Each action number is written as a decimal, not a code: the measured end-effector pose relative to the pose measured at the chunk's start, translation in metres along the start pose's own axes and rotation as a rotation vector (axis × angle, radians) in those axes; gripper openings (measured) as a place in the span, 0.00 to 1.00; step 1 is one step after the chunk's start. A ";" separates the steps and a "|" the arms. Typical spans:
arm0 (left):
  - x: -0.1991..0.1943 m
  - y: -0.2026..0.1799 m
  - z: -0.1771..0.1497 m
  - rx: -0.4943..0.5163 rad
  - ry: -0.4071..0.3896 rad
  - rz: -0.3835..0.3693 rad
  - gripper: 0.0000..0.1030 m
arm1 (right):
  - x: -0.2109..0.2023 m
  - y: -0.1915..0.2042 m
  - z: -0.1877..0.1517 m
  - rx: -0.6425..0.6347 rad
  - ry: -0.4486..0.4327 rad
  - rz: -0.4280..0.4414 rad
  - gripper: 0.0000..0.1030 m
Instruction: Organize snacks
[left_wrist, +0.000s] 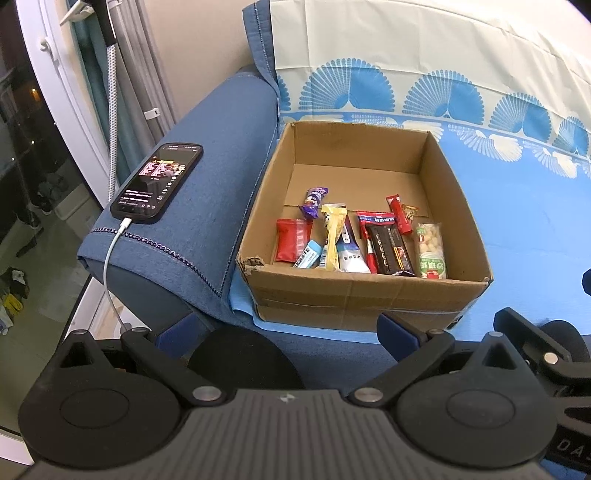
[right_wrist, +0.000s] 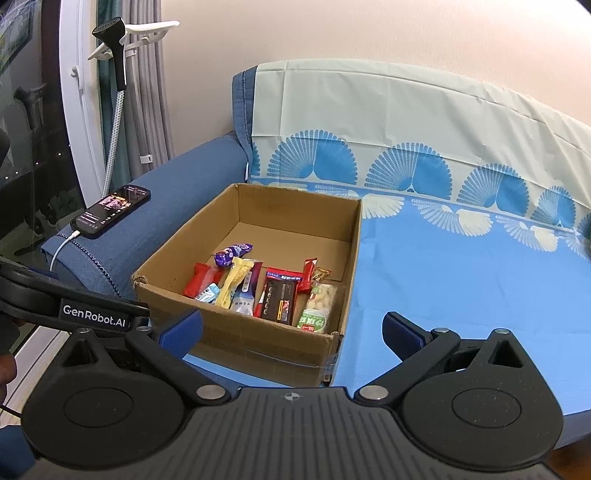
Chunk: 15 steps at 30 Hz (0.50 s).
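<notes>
Snacks (left_wrist: 362, 240) all sit in box (left_wrist: 369, 295) mid-frame, looks near done; left gripper (left_wrist: 280, 332) and right gripper (right_wrist: 291, 330) both agape, empty.

One brand name reads clearly
"GenRobot.AI" stands in white on the left tool (right_wrist: 94, 315), just left of the right tool's fingers; snack wrapper print is illegible.

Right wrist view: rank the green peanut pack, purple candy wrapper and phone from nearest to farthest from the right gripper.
1. Green peanut pack, box's near right corner, closest to the right gripper.
2. Purple candy wrapper, deeper in the box.
3. Phone, far left on the sofa arm.
</notes>
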<state>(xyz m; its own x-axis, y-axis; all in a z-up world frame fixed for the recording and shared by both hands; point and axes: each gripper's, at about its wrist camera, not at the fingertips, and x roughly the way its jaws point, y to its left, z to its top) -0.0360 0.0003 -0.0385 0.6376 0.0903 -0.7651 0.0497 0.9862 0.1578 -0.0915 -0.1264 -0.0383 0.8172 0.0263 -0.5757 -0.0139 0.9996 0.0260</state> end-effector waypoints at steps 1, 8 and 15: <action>0.000 0.000 0.000 0.000 0.000 0.000 1.00 | 0.000 0.000 0.000 0.000 0.001 0.000 0.99; 0.000 0.000 0.000 -0.001 0.001 0.000 1.00 | 0.000 0.000 0.000 0.000 0.000 0.000 0.99; 0.000 -0.001 0.001 0.002 0.003 -0.002 1.00 | 0.001 0.000 0.000 0.000 0.001 0.000 0.99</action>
<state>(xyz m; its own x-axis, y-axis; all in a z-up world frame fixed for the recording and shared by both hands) -0.0356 -0.0004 -0.0382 0.6355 0.0889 -0.7670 0.0523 0.9861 0.1576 -0.0908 -0.1265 -0.0386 0.8164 0.0265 -0.5768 -0.0138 0.9996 0.0264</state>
